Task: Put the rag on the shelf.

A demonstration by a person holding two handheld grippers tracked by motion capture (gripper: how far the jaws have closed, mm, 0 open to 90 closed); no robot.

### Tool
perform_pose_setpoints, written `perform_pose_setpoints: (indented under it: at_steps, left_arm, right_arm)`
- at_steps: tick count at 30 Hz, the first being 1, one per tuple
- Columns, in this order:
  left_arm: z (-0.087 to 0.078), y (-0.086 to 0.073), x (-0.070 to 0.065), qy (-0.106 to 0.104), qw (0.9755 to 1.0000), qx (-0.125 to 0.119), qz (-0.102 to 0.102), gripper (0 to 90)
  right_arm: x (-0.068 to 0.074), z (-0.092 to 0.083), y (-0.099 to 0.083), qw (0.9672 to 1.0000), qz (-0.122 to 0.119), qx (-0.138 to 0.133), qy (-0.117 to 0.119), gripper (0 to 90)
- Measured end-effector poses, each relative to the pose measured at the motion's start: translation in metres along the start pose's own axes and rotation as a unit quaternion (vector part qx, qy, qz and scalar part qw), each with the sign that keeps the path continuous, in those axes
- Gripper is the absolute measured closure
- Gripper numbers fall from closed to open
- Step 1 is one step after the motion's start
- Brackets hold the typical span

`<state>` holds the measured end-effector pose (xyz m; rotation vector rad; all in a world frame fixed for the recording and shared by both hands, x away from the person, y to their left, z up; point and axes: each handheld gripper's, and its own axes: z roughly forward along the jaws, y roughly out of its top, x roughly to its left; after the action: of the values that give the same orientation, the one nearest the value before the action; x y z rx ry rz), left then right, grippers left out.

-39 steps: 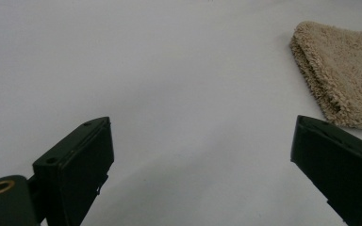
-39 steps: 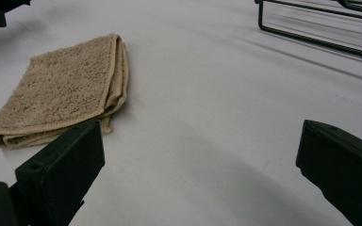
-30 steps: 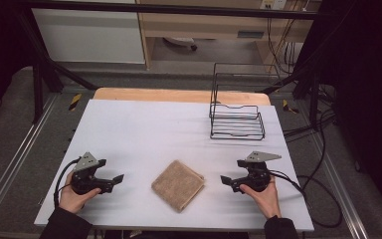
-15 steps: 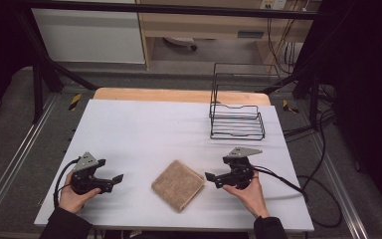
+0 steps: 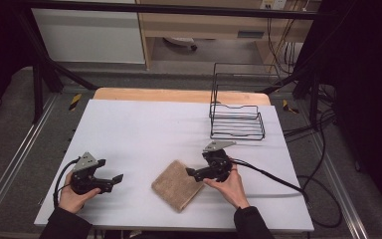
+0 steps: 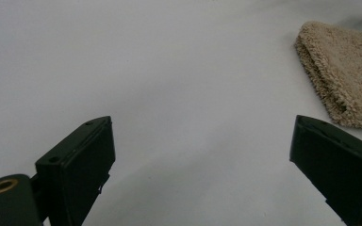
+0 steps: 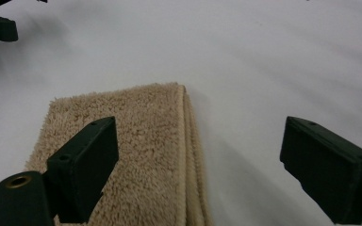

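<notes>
A folded tan towel (image 5: 175, 186) lies on the white table (image 5: 144, 129) near its front edge. My right gripper (image 5: 191, 173) hovers at the towel's right edge, pointing left. In the right gripper view the towel (image 7: 136, 122) has its folded edge under the gap of my right gripper (image 7: 198, 125). Its jaws have just been closing a little and still stand wide, pressing on nothing. My left gripper (image 5: 117, 179) rests open at the front left, apart from the towel. In the left gripper view the towel (image 6: 344, 70) lies beyond my open left gripper (image 6: 202, 127).
A black wire rack (image 5: 236, 122) stands at the back right of the table. The right gripper's cable (image 5: 268, 174) trails off to the right across the tabletop. A wooden strip (image 5: 179, 94) runs along the table's far edge.
The right hand has carried its gripper leftward from the table's right side up to the towel's right edge. The left hand and the towel have stayed where they were.
</notes>
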<state>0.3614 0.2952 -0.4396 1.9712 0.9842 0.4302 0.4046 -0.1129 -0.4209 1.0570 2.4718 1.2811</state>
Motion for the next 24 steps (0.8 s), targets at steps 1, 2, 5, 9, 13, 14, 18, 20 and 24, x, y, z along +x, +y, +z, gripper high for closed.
perform_pose_setpoints:
  at_steps: [1, 2, 5, 9, 13, 14, 18, 20, 24]
  left_arm:
    - [0.000, 0.000, 0.000, 0.000, 1.0000, 0.000, 0.000, 7.4]
    - [0.000, 0.000, 0.000, 0.000, 1.0000, -0.001, 0.000, 7.5]
    - [0.000, 0.000, 0.001, 0.000, 1.0000, 0.000, -0.001, 7.6]
    - [0.000, 0.000, 0.001, 0.001, 1.0000, -0.001, -0.002, 7.8]
    - [0.000, 0.000, 0.001, 0.000, 1.0000, -0.001, -0.001, 7.9]
    - [0.000, 0.000, 0.001, 0.000, 1.0000, -0.001, -0.001, 7.9]
    - [0.000, -0.001, 0.001, 0.000, 1.0000, -0.001, -0.002, 8.1]
    - [0.000, -0.001, 0.001, 0.000, 1.0000, -0.001, -0.002, 8.2]
    - [0.000, 0.000, 0.001, 0.000, 1.0000, 0.000, -0.002, 8.3]
  right_arm:
    - [0.002, 0.007, 0.005, 0.9999, -0.005, 0.008, 0.004, 17.1]
    - [0.004, 0.011, 0.007, 0.9999, -0.008, 0.011, 0.006, 18.6]
    - [0.007, 0.022, 0.012, 0.9996, -0.013, 0.022, 0.012, 24.6]
    - [0.009, 0.032, 0.015, 0.9992, -0.017, 0.031, 0.016, 30.7]
    - [0.006, 0.046, 0.019, 0.9987, -0.006, 0.043, 0.027, 44.8]
    - [0.006, 0.046, 0.019, 0.9987, -0.006, 0.043, 0.027, 44.8]
    - [0.005, 0.056, 0.017, 0.9974, -0.003, 0.064, 0.033, 53.3]
    - [0.004, 0.059, 0.015, 0.9968, -0.006, 0.070, 0.037, 56.8]
    - [0.006, 0.060, 0.013, 0.9962, -0.010, 0.076, 0.041, 62.0]
